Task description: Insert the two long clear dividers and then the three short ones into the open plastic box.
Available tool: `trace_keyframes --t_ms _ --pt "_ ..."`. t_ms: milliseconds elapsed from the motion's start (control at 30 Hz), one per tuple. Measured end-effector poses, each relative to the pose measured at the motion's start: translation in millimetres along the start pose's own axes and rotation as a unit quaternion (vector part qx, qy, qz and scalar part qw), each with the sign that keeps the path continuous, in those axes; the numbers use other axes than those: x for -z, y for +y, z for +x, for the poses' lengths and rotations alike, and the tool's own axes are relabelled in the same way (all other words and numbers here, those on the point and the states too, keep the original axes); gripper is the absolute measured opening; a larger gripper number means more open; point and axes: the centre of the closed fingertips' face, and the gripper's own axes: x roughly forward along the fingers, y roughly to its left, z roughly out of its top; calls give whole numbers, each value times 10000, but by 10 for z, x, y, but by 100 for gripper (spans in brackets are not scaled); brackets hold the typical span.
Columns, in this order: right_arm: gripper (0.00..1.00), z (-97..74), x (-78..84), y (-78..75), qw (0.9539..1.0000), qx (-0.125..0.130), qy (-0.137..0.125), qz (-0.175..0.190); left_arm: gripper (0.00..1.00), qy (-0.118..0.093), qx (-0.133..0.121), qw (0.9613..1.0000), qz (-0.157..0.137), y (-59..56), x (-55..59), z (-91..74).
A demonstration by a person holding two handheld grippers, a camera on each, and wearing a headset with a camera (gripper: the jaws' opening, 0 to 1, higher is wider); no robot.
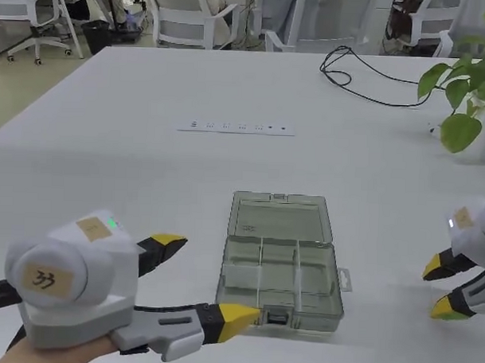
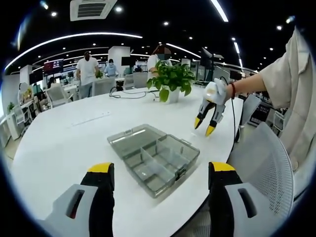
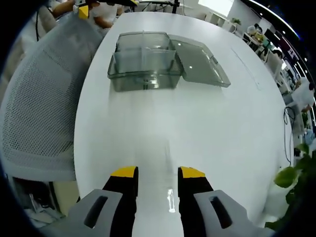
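The clear plastic box [image 1: 280,288] lies open on the white table [image 1: 147,162], its lid [image 1: 279,218] folded flat behind it. Clear dividers [image 1: 260,271] stand inside and split it into several compartments. My left gripper [image 1: 203,277] is open just left of the box, with one yellow tip near its front left corner and nothing between the fingers. My right gripper [image 1: 439,288] hovers open and empty to the right of the box, well apart from it. The left gripper view has the box [image 2: 154,159] ahead of the wide jaws. The right gripper view shows the box [image 3: 143,64] far ahead.
A potted plant [image 1: 467,94] stands at the table's right edge, with a black cable [image 1: 366,74] behind it. A flat white socket strip [image 1: 236,127] lies mid-table. A mesh chair [image 3: 44,113] stands at the near edge. White chairs [image 1: 188,16] line the far side.
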Motion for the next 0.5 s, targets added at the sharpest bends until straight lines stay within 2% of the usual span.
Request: trace_keyframes --t_ms 100,233,367,433,500 --pt "32 -107 -163 -49 9995 243 -197 -53 77 -42 8 10000 13 -10 -23 11" --pt "32 -208 -369 -45 9981 419 -430 -160 74 12 18 10000 27 -26 -14 35" --pt "32 -262 -564 -29 9959 559 -632 -330 71 16 89 10000 -4 -65 -18 54" --pt "32 -224 -605 -51 9946 615 -743 -391 70 -3 115 9999 -46 -83 -26 65" --pt "32 -245 -716 -43 9928 657 -888 -455 69 -6 112 9999 -74 -90 -30 79"
